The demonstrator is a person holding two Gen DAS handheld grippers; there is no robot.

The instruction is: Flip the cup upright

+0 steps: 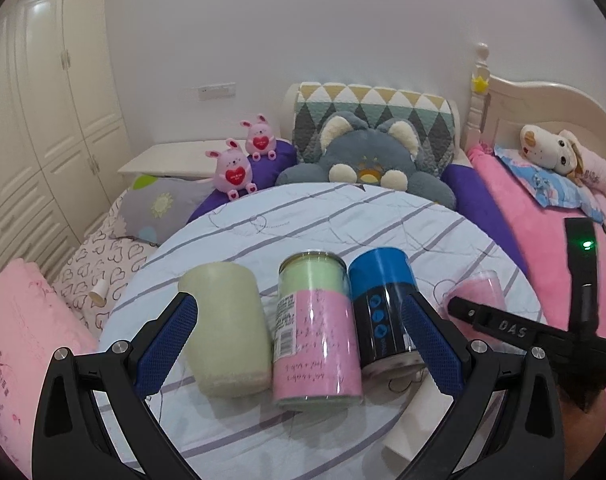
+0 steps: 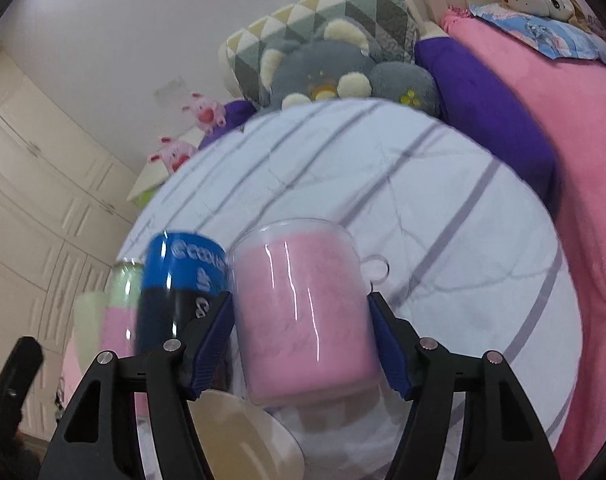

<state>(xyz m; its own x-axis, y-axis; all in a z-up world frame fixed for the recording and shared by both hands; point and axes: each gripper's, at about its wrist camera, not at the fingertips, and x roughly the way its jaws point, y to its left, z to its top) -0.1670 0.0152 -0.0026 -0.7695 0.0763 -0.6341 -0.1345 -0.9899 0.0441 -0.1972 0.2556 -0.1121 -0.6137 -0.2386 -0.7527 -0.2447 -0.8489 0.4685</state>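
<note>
A clear glass cup with a pink lining point(image 2: 303, 312) stands mouth-down on the striped round table point(image 2: 443, 200). My right gripper point(image 2: 301, 340) is shut on it, one blue pad on each side, its handle at the far right. The same cup shows in the left wrist view point(image 1: 477, 290), behind the right gripper's black body point(image 1: 503, 326). My left gripper point(image 1: 299, 336) is open, its fingers spread around a pale green cup point(image 1: 227, 328), a pink-and-green can point(image 1: 317, 328) and a blue-and-black can point(image 1: 383, 308), touching none.
A cream object point(image 2: 243, 436) lies near the table's front edge under the right gripper. Plush toys point(image 1: 367, 164) and pillows point(image 1: 163, 204) lie on the bed behind the table. A pink blanket point(image 1: 543, 216) is to the right, wardrobes point(image 1: 43, 120) to the left.
</note>
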